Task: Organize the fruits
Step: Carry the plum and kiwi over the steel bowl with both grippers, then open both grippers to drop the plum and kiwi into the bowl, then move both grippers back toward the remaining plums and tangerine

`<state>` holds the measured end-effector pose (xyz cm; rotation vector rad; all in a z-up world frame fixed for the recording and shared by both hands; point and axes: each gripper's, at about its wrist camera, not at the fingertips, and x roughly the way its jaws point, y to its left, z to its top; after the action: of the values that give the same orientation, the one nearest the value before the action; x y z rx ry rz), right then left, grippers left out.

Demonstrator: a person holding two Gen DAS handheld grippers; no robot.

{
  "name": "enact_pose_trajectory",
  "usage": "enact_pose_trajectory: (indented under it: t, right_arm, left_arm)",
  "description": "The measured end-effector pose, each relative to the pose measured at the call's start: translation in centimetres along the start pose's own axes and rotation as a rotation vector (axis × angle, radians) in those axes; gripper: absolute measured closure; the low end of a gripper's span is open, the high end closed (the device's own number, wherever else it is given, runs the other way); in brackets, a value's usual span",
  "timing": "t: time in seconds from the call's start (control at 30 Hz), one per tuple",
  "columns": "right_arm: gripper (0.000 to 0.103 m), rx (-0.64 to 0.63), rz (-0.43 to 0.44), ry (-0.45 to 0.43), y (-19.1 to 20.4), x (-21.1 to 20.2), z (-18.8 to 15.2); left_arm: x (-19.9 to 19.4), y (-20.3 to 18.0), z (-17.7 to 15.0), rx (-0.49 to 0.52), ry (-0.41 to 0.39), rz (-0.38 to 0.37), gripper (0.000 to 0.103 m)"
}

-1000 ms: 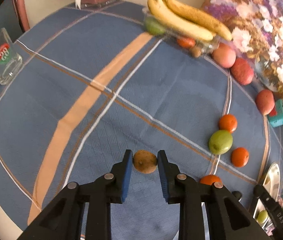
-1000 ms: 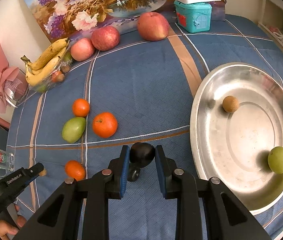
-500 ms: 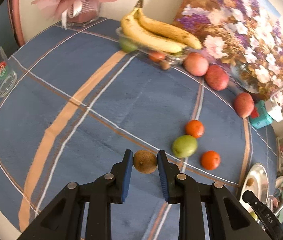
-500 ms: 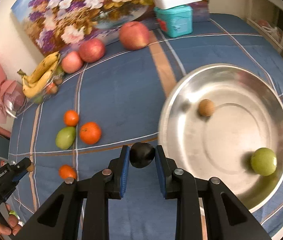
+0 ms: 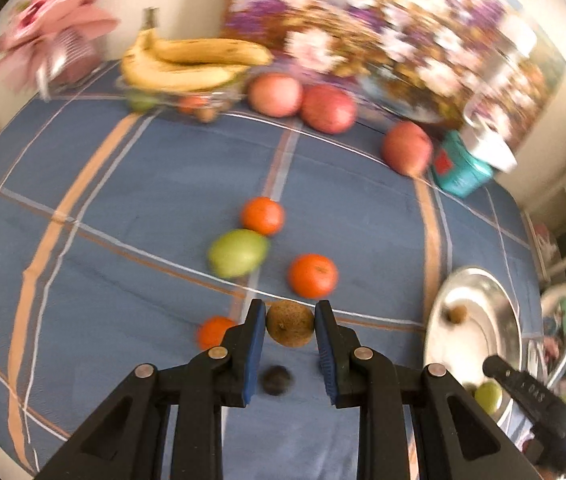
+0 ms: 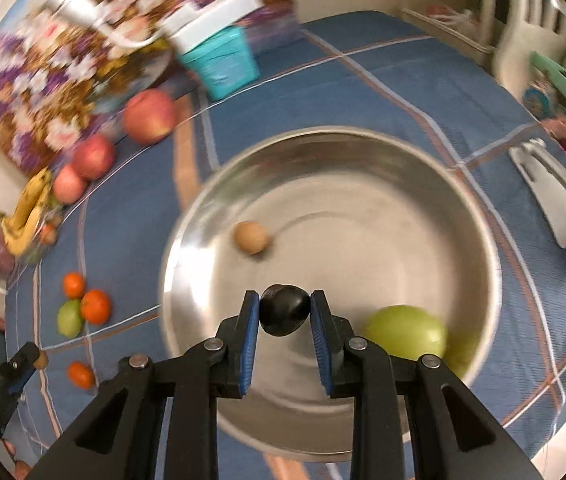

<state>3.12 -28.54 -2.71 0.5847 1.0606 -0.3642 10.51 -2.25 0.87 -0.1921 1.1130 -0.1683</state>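
Above the blue checked tablecloth [image 5: 155, 184], the left gripper [image 5: 290, 330] has its jaws closed tight on a brown kiwi [image 5: 290, 327], which hangs clear of the cloth over its own dark shadow. Just beyond it lie three oranges [image 5: 313, 275] and a green fruit [image 5: 238, 252], with three apples [image 5: 329, 108] and a bunch of bananas [image 5: 187, 64] farther back by a flowered painting [image 5: 383, 32]. The right gripper [image 6: 285, 315] is clamped on a small dark fruit [image 6: 284, 314] and hangs over the steel bowl [image 6: 475, 216]. Inside the bowl a small tan fruit [image 6: 251, 237] sits near the far left wall and a green fruit [image 6: 407, 338] lies at the near right, just beside the right finger. A teal box [image 6: 223, 62] stands behind the bowl.
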Motion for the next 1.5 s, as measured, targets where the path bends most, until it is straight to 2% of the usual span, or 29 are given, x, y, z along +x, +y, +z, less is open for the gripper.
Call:
enact_pose_trajectory:
  t: [0.3, 0.5, 0.6, 0.83, 0.97, 1.07, 1.13, 1.27, 1.33, 1.5]
  right_arm:
    - [0.076, 0.096, -0.012, -0.009, -4.8, -0.5, 0.8]
    - [0.076, 0.112, -0.022, -0.025, -6.3, -0.8, 1.1]
    - [0.076, 0.112, -0.020, -0.025, -6.6, -0.8, 1.1]
    - [0.075, 0.096, -0.024, -0.031, -6.3, -0.6, 1.0]
    - [0.064, 0.094, -0.029, -0.045, -6.3, -0.8, 1.0]
    - [0.062, 0.092, -0.033, -0.051, -6.3, -0.9, 1.1]
    - [0.056, 0.090, -0.038, -0.059, -6.3, -1.1, 1.2]
    - [0.044, 0.088, -0.048, -0.069, -6.3, -1.2, 1.3]
    - [0.036, 0.083, -0.055, -0.074, -6.2, -1.3, 1.2]
    - [0.019, 0.044, -0.079, -0.089, -5.8, -1.3, 1.2]
  left_arm:
    - [0.7, -7.3, -2.0, 0.165, 0.011, -0.062, 0.076]
    - [1.7, -13.2, -4.1, 0.320, 0.022, -0.130, 0.076]
    - [2.9, -15.3, -5.4, 0.384, 0.036, -0.136, 0.076]
    - [4.6, -16.5, -6.7, 0.399, 0.080, -0.147, 0.075]
    - [4.5, -16.6, -6.8, 0.406, 0.083, -0.146, 0.074]
    - [4.4, -16.4, -6.7, 0.401, 0.082, -0.148, 0.072]
    - [4.4, -16.3, -6.6, 0.397, 0.084, -0.154, 0.064]
    - [4.4, -16.1, -6.4, 0.389, 0.085, -0.151, 0.061]
    - [4.4, -15.7, -6.2, 0.370, 0.088, -0.141, 0.049]
    - [4.6, -14.0, -5.4, 0.302, 0.096, -0.102, 0.034]
